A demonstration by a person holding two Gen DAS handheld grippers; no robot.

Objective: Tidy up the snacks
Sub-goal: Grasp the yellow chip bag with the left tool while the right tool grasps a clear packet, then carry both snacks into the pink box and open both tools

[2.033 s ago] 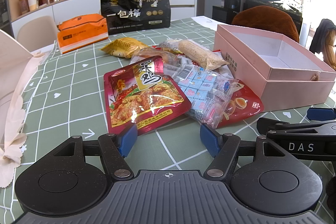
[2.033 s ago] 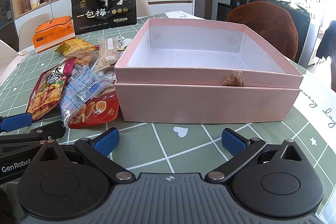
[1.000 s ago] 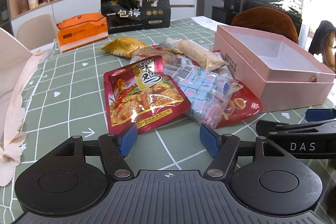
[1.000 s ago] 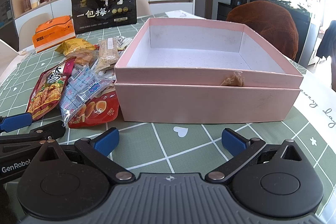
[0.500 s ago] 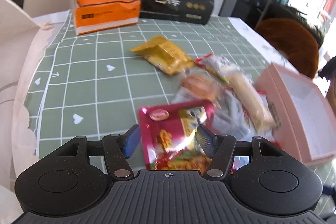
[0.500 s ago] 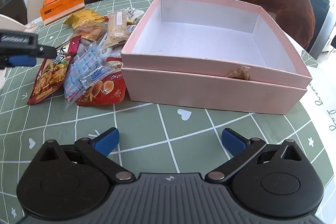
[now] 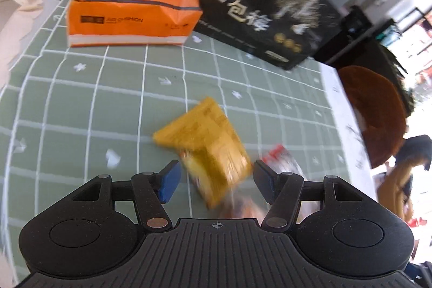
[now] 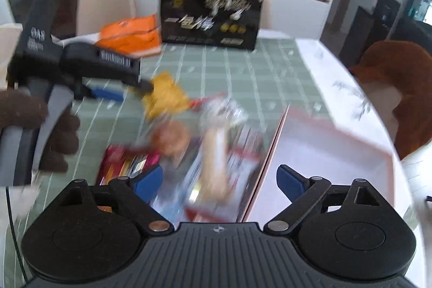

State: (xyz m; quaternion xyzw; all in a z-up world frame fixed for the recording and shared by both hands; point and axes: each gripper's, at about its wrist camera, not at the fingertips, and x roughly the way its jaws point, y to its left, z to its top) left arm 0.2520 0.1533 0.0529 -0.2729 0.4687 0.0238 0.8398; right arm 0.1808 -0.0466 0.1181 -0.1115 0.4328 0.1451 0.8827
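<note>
A yellow snack packet (image 7: 208, 145) lies on the green checked cloth, blurred, just ahead of my left gripper (image 7: 216, 181). That gripper is open, its blue pads either side of the packet's near end and clear of it. In the right wrist view the left gripper (image 8: 129, 89) hangs over the same yellow packet (image 8: 167, 96). My right gripper (image 8: 220, 184) points down at the snack pile, its jaws wide and closing. A long beige bar (image 8: 216, 153) lies below the gap, untouched. A red packet (image 8: 127, 161) and a round biscuit packet (image 8: 170, 136) lie to the left.
The open pink box (image 8: 324, 147) sits right of the pile. An orange tissue pack (image 7: 132, 10) and a tall black bag (image 7: 264, 15) stand at the table's far side. A brown chair back (image 8: 391, 88) is at the right edge. A brown-gloved hand (image 8: 27, 115) holds the left gripper.
Both grippers rose and tilted down. The left one travelled from the red packet to the far yellow packet. The right one swung left from the pink box to over the snack pile.
</note>
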